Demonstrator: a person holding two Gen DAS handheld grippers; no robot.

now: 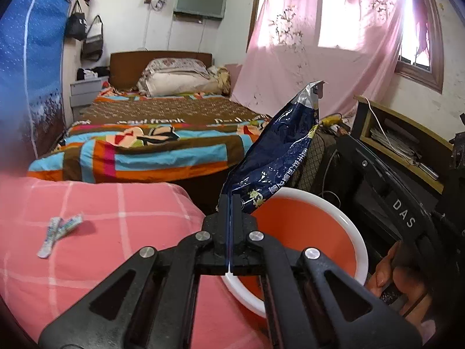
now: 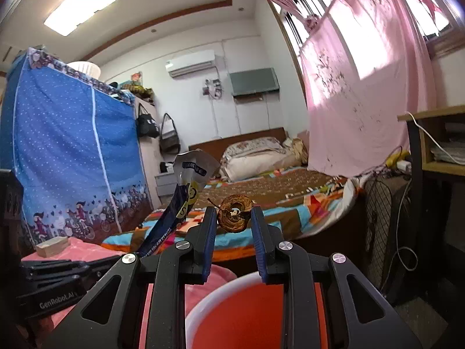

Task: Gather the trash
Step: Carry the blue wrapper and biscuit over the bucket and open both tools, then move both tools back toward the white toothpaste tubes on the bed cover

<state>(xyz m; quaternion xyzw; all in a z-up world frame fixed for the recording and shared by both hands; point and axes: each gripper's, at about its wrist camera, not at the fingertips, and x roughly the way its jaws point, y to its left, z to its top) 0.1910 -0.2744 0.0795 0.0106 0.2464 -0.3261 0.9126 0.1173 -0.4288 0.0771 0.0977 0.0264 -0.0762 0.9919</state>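
My left gripper point(image 1: 230, 200) is shut on the lower corner of a dark blue snack bag point(image 1: 280, 148), which sticks up over the orange bin with a white rim point(image 1: 353, 226). In the right wrist view the same bag point(image 2: 181, 200) rises at the left above the left gripper's body. My right gripper point(image 2: 234, 215) is shut on a brown, shrivelled apple core point(image 2: 234, 214), pinched between its blue pads above the orange bin point(image 2: 232, 305). Two small white and blue wrappers point(image 1: 59, 228) lie on the pink checked cover point(image 1: 87, 203) at the left.
A bed with a striped quilt point(image 1: 151, 142) fills the middle of the room, a blue fabric wardrobe point(image 1: 32, 67) stands left, a pink curtain point(image 1: 314, 58) hangs right. A desk shelf point(image 1: 401, 142) and a fan grille point(image 2: 380, 226) crowd the right side. A wooden block point(image 2: 52, 245) rests on the pink cover.
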